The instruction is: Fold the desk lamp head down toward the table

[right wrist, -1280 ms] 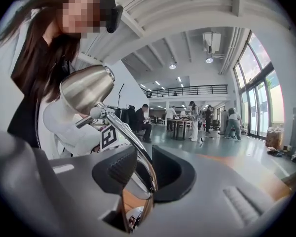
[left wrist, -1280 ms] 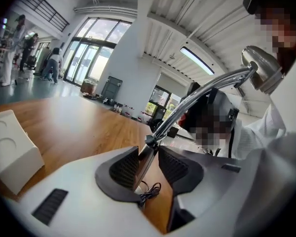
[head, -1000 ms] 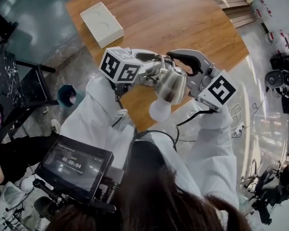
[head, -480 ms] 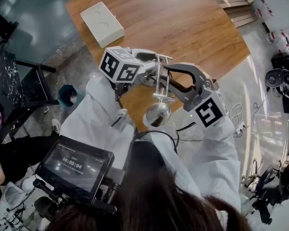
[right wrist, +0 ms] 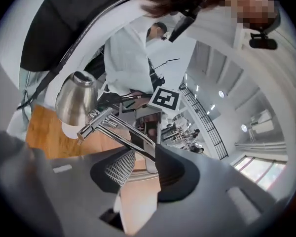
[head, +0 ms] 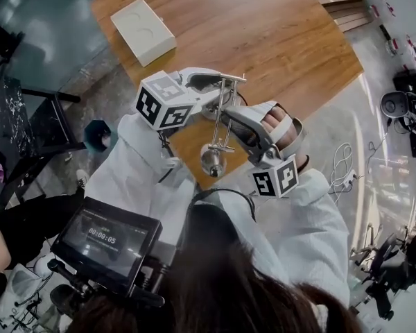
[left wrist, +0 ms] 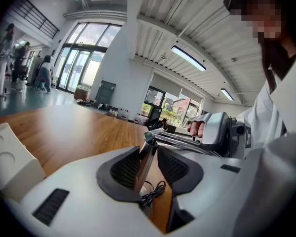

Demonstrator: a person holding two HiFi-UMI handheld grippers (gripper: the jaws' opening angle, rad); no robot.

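Lamp head (head: 211, 159) of the chrome desk lamp (head: 222, 109) hangs low over the near corner of the wooden bench (head: 277, 40), close to the person's white coat. Only the left gripper view shows the left hand-held gripper (left wrist: 148, 149) clamped on the lamp's upright rod (left wrist: 144, 167), its jaws having just been closing, with a black cord (left wrist: 151, 194) below. Only the right gripper view shows the right hand-held gripper (right wrist: 144, 149) standing apart around the upper arm (right wrist: 120, 130), its jaws having just been opening. The head view alone shows bare bench top spreading beyond the lamp. A white box (head: 142, 32) sits well apart at the far-left edge.
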